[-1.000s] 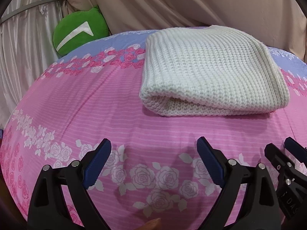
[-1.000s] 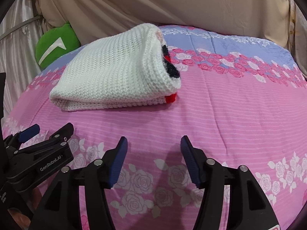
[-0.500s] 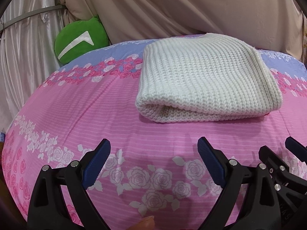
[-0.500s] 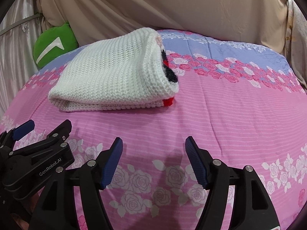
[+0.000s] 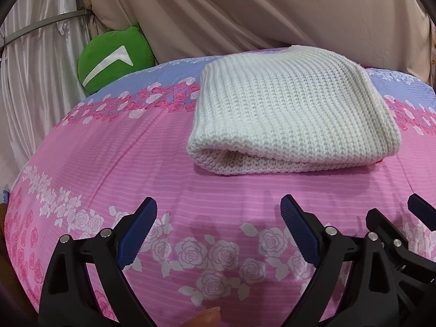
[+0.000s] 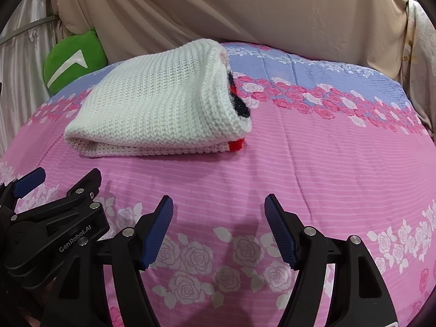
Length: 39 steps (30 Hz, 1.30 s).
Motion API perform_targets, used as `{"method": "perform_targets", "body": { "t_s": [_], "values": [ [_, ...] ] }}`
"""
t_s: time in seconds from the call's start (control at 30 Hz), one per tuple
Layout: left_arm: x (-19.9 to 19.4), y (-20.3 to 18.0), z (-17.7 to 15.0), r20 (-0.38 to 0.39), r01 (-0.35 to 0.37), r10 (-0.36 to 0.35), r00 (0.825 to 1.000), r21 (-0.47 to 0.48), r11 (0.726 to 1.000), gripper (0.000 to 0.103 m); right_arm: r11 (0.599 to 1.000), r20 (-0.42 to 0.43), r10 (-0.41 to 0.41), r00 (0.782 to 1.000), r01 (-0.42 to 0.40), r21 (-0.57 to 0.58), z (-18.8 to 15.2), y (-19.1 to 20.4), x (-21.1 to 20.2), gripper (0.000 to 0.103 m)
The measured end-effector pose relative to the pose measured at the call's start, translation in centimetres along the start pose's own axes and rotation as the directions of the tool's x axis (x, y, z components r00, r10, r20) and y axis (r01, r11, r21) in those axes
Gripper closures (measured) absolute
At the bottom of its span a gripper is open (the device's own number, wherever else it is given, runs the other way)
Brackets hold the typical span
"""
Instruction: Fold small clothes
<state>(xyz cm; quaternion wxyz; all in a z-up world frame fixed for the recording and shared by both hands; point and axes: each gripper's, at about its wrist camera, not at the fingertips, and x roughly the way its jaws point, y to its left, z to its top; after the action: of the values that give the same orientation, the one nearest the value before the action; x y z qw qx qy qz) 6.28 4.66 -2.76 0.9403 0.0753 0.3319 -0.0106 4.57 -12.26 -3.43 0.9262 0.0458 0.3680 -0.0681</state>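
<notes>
A white knitted garment lies folded into a thick rectangle on the pink rose-print bed cover. In the right wrist view the garment shows red and black patches at its right open end. My left gripper is open and empty, low over the cover, well short of the garment's near fold. My right gripper is open and empty too, just to the right of the left one. Each gripper shows in the other's view: the right one and the left one.
A green cushion leans at the back left against beige drapes. A blue band of the cover runs along the far side. The bed drops away at the left edge.
Both grippers have drawn back slightly and risen, so the garment sits a little lower and farther in view. The right gripper's jaws have opened wider. The garment has not moved.
</notes>
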Motion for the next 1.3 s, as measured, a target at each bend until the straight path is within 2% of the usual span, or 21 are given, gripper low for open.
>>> {"method": "perform_targets", "body": {
  "t_s": [0.43,1.3],
  "values": [
    [0.15,0.04,0.09,0.0,-0.006,0.006,1.0,-0.003,1.0,0.013,1.0,0.0,-0.031,1.0,0.031,0.0,-0.02,0.17,0.01,0.035],
    [0.08,0.09,0.07,-0.001,-0.011,0.011,1.0,-0.012,1.0,0.014,0.999,0.001,-0.032,0.999,0.032,-0.005,0.01,0.22,0.05,0.034]
  ]
}}
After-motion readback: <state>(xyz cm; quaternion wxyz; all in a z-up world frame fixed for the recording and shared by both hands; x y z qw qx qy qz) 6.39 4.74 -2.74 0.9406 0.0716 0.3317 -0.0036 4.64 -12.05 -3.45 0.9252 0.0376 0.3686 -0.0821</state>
